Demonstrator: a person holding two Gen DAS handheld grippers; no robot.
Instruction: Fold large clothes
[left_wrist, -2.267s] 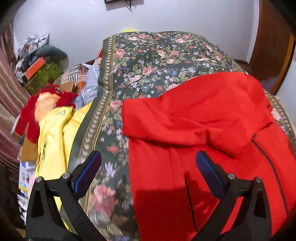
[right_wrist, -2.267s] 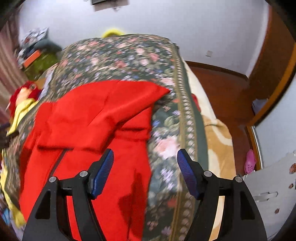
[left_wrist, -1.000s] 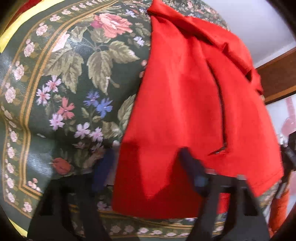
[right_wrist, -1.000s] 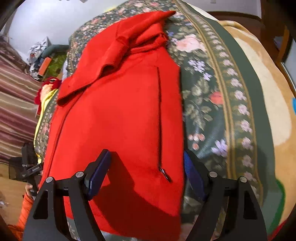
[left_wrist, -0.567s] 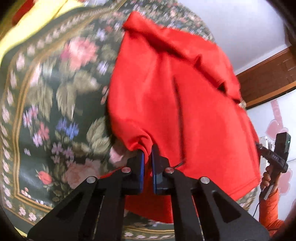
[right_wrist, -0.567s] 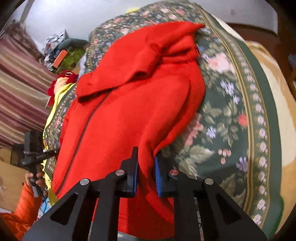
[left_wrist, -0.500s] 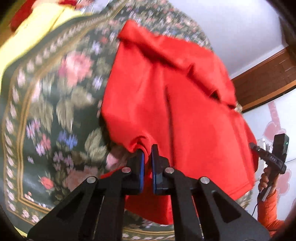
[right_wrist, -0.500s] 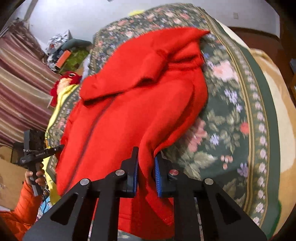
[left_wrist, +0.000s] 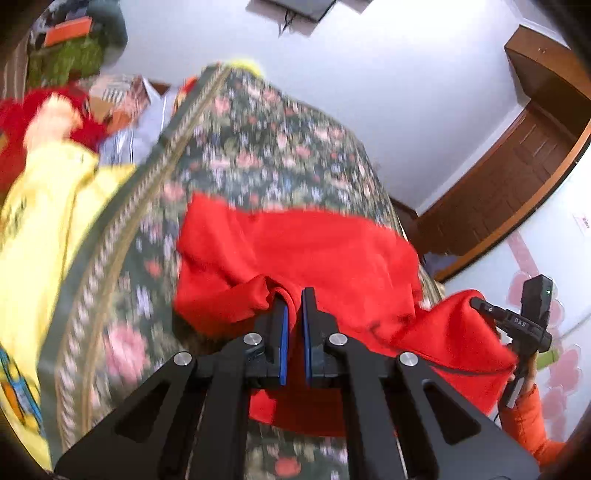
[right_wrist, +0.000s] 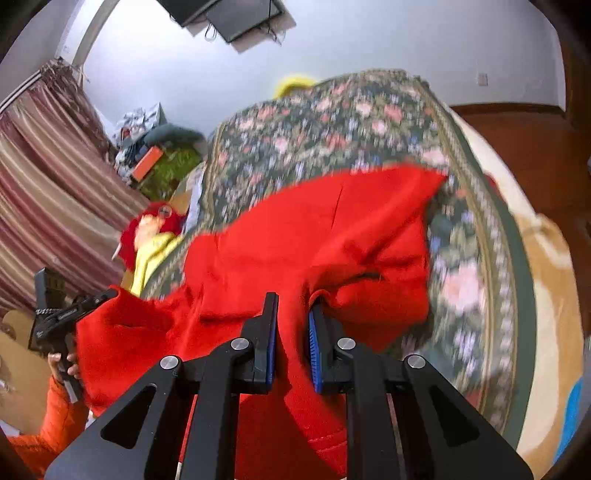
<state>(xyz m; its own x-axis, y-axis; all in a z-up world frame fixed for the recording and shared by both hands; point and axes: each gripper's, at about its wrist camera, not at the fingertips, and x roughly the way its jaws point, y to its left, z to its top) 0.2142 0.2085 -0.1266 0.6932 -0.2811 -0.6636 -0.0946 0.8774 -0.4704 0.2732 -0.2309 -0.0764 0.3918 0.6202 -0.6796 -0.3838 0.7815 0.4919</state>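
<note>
The red fleece jacket (left_wrist: 325, 254) lies half lifted off the floral bedspread (left_wrist: 258, 147); soft, thick and limp, it looks best held by its hem corners, where the left gripper (left_wrist: 293, 314) and right gripper (right_wrist: 291, 325) have each clamped their fingers on bunched cloth.

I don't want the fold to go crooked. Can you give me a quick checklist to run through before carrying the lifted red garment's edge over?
1. Left gripper shut on the red garment: ok, fabric is pinched between its pads.
2. Right gripper shut on the garment: ok, fabric is bunched between the pads.
3. Both corners lifted off the floral bedspread: ok.
4. Far part of the garment lying flat: not ok, it looks rumpled.
5. Both grips level with each other: cannot tell.
6. Yellow cloth clear of the garment: ok, it lies apart at the side.
</note>
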